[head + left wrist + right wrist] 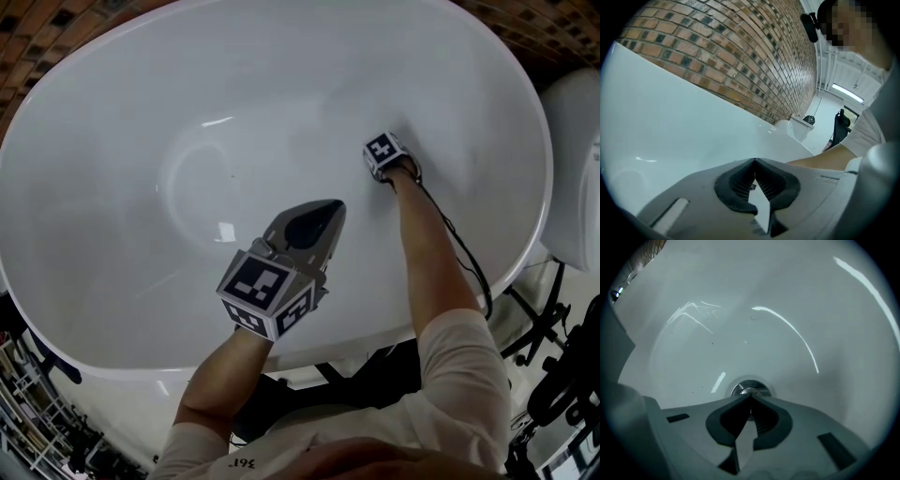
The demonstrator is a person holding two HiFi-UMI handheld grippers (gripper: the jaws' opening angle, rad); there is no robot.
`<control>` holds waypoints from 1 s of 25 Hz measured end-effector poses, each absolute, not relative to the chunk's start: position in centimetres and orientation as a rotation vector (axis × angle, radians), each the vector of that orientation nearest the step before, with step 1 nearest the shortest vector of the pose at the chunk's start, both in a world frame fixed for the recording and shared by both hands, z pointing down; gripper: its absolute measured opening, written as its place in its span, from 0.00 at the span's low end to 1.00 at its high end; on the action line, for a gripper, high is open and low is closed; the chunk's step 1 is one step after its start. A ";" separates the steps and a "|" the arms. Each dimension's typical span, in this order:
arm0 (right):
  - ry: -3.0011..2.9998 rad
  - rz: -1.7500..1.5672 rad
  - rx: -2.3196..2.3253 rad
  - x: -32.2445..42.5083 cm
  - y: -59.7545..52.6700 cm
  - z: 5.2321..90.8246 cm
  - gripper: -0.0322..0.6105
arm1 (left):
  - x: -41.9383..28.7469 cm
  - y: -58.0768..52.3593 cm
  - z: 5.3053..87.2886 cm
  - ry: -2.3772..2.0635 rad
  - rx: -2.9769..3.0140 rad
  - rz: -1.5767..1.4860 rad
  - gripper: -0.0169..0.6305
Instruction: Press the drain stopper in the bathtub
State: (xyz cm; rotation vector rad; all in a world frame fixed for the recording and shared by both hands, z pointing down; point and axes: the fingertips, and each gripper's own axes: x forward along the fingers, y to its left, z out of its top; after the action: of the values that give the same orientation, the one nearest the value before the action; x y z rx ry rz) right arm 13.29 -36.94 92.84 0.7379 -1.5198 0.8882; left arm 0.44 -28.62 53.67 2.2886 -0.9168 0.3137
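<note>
A white oval bathtub [112, 112] fills the head view. My right gripper [385, 157] reaches deep into the tub, pointing down at its floor; its marker cube hides the drain there. In the right gripper view the round chrome drain stopper [749, 388] sits in the white tub floor [787, 310]. My right gripper [750, 397] is shut, and its closed tips rest at the stopper's near edge. My left gripper [330, 208] hovers over the tub's middle, shut and holding nothing. In the left gripper view, my left gripper [754, 161] points across the tub wall [670, 126].
A white toilet [574, 159] stands beyond the tub's right rim, also seen as the toilet [801, 125]. A brick wall [740, 56] rises behind the tub. A black cable [464, 253] runs along my right forearm. Dark stands and gear [548, 328] crowd the floor at lower right.
</note>
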 end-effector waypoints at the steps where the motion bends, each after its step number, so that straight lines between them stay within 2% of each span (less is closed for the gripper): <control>1: -1.530 0.921 0.740 13.3 -37.0 92.8 0.08 | 0.4 -28.6 53.7 -0.919 2.287 0.316 0.04; 6: -1.547 0.957 0.793 15.3 -37.9 93.3 0.08 | 0.4 -28.8 53.6 -0.924 2.285 0.313 0.04; 12: -1.547 0.879 0.777 13.9 -37.0 92.6 0.08 | 0.9 -28.5 53.6 -0.902 2.284 0.307 0.04; 25: -1.552 0.922 0.855 14.4 -37.4 91.4 0.08 | 0.7 -28.5 53.4 -0.897 2.279 0.285 0.04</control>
State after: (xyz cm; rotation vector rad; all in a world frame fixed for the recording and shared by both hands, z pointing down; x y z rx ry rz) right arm 14.43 -37.42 91.36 0.8547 -1.5515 0.9222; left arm 0.65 -28.55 53.40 2.2795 -0.8970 0.2854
